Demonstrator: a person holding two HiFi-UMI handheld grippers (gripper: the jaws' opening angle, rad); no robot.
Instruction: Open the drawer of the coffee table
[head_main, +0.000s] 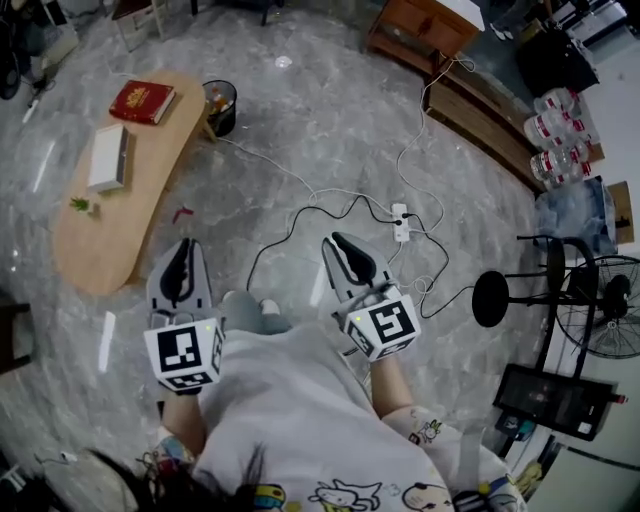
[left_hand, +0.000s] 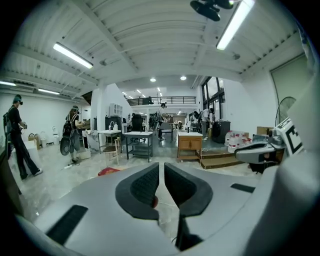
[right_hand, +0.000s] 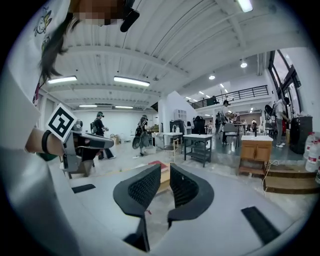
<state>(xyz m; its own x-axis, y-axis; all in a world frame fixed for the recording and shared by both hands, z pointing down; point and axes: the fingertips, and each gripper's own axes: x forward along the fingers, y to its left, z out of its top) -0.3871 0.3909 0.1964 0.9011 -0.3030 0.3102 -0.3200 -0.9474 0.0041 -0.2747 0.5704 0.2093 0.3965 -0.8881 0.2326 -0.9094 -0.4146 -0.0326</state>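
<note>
The fingers (left_hand: 145, 187) of my left gripper (left_hand: 161, 167) are pressed together on nothing, and my right gripper (right_hand: 166, 170) is the same. The coffee table (head_main: 100, 235) stands well apart from both. Its bean-shaped wooden tabletop looks smooth and carries a red book (head_main: 142, 102). No drawer shows. I judge it rigid and light, best taken by its front edge.

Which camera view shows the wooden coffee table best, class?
The head view: the coffee table shows its whole curved top from above, with a red book and a white box on it. The right gripper view catches only a slice of the top. In the left gripper view I cannot make it out.
</note>
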